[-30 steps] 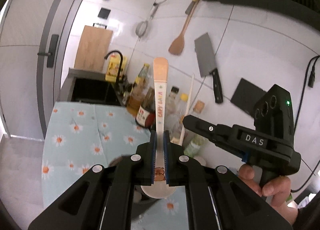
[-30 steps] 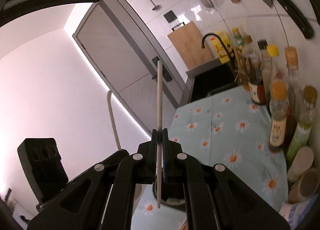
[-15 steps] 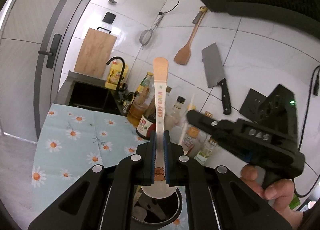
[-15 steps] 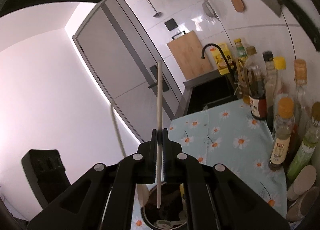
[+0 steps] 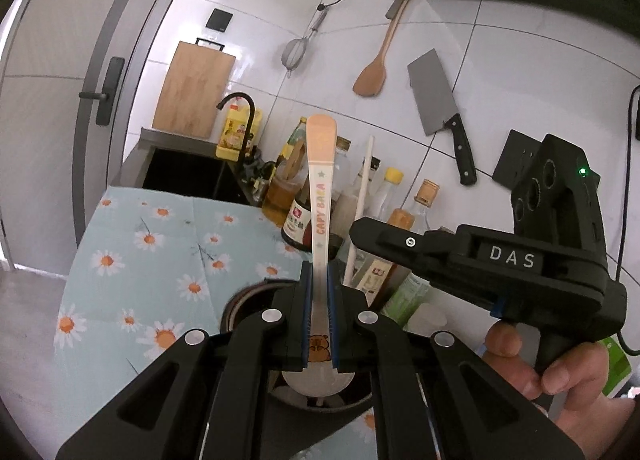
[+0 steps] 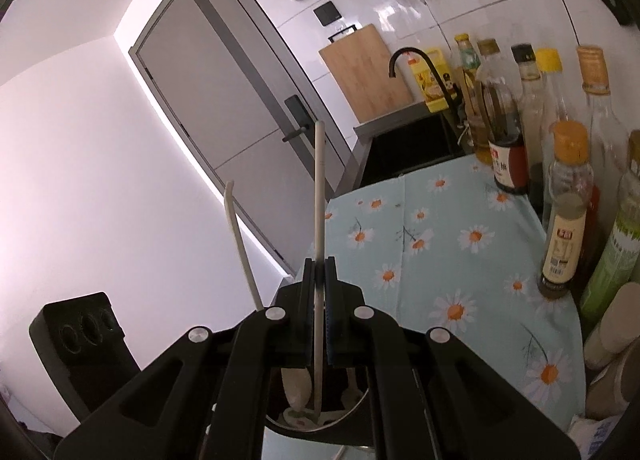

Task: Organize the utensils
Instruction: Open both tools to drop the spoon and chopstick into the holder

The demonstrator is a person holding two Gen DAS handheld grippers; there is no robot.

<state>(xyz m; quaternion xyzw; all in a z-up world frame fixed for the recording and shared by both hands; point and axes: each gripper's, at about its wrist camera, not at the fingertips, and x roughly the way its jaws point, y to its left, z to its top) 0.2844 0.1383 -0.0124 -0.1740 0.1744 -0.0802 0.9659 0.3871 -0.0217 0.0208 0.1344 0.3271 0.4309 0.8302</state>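
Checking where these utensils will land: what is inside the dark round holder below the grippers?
Inside the dark round holder the white spoon's bowl and pale utensil ends show. The gripper bodies cover the rest, so its full contents cannot be seen.

Both claws now sit lower over the dark utensil pot point(image 5: 244, 300) than a second ago. The spoon point(image 5: 320, 219) bowl now dips inside its rim, and the chopstick point(image 6: 318, 244) tip now reaches down among utensils inside.
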